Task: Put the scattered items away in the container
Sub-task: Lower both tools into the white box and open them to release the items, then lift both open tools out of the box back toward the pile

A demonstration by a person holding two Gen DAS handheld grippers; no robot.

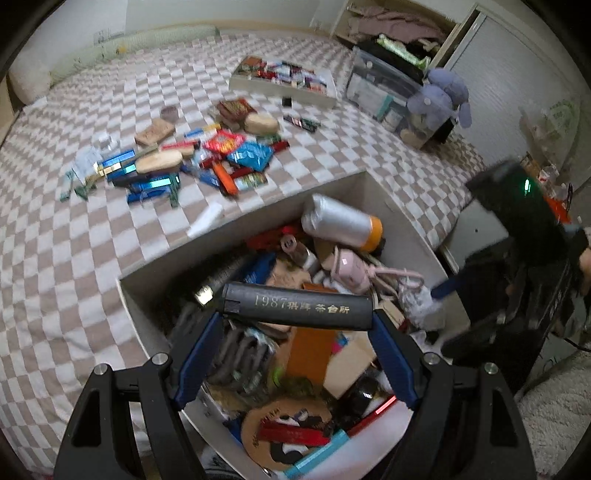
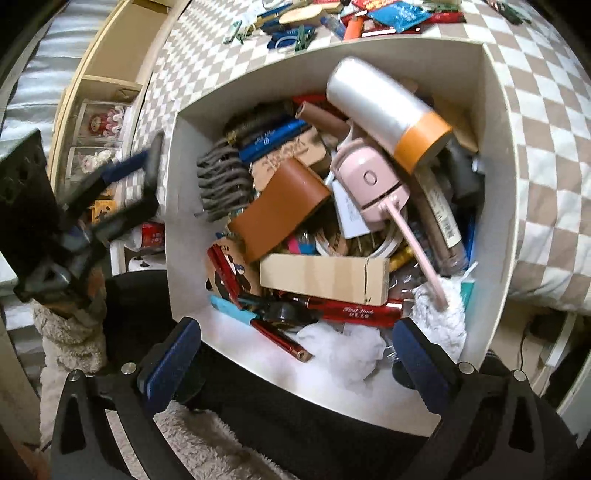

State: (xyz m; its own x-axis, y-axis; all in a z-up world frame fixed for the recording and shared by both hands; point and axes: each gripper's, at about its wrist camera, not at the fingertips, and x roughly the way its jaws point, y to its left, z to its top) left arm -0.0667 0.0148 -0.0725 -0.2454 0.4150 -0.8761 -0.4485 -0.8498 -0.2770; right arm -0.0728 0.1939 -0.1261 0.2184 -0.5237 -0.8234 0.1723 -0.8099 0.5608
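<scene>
Left claw (image 1: 295, 325) is clamped on the black tube (image 1: 297, 305), pads on its two ends, gold lettering facing up. Long axis runs 9-to-3 across my fingers. Left wrist view has the tube hanging over the open white box (image 1: 406, 229), near its front half, no contact with the clutter below. So the drop target is straight down, past 12 off my fingertips. The box is already crowded: clear film roll with orange core (image 1: 341, 221) at the far side, pink handheld gadget (image 1: 349, 269) mid-box, brown leather case (image 2: 282, 206) and cardboard carton (image 2: 325, 277) under the tube's line. I judge the tube lands flat across those if released level.

Scattered pile (image 1: 192, 162) on the bed lies at 11 from the left claw, well apart from the box: blue packs, red sachets, an orange lighter. A second shallow tray (image 1: 284, 83) sits beyond at 12.

Right claw (image 2: 299, 358) is spread wide with nothing between the pads, hovering at the box's near rim at 6. It's the nearer free hand for the next pickup.

Bed has a beige-and-white checked cover (image 1: 74, 258); open shelving (image 1: 399, 33) and a purple plush toy (image 1: 439, 96) at 1.
</scene>
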